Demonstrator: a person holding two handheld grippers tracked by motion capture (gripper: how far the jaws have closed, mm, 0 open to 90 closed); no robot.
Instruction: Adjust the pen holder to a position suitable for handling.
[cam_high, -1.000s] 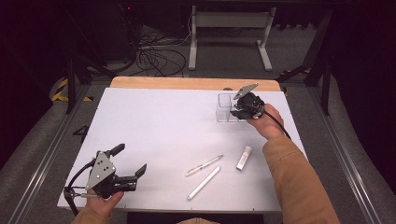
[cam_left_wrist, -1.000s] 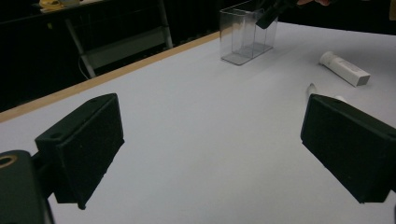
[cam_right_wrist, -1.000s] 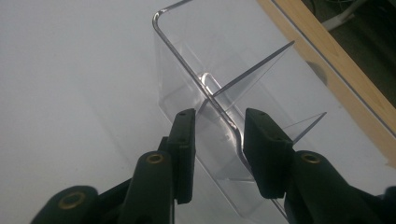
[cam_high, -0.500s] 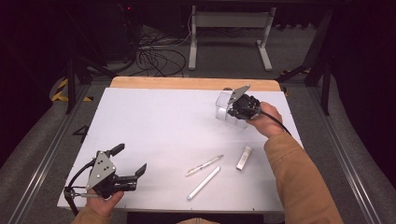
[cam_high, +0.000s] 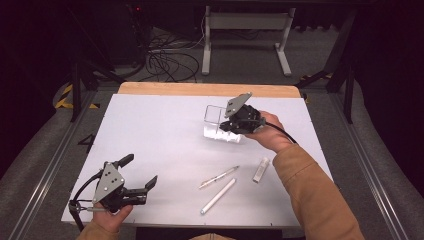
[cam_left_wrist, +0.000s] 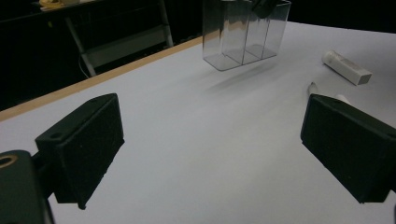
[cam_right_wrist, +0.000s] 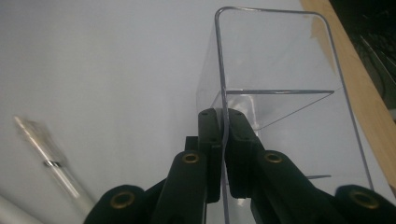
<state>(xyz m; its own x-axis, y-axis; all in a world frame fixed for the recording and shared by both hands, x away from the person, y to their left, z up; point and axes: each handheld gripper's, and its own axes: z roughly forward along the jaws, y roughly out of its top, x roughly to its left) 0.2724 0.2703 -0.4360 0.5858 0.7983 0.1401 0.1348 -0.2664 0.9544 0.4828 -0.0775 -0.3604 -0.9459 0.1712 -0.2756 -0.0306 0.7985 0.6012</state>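
White tabletop (cam_high: 150, 130): right gripper (cam_high: 231, 125), clamped on clear organizer (cam_high: 216, 120), has apparently dragged it nearer; left gripper (cam_high: 142, 172) gapes idle.

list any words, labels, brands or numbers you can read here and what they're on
None can be read.
The white tube by the right forearm: any print is too small and blurred.
The two pens: no legible marking.
The clear divided organizer clamped in the right gripper: plain, no label.
The left gripper: its grey plate bears only holes.
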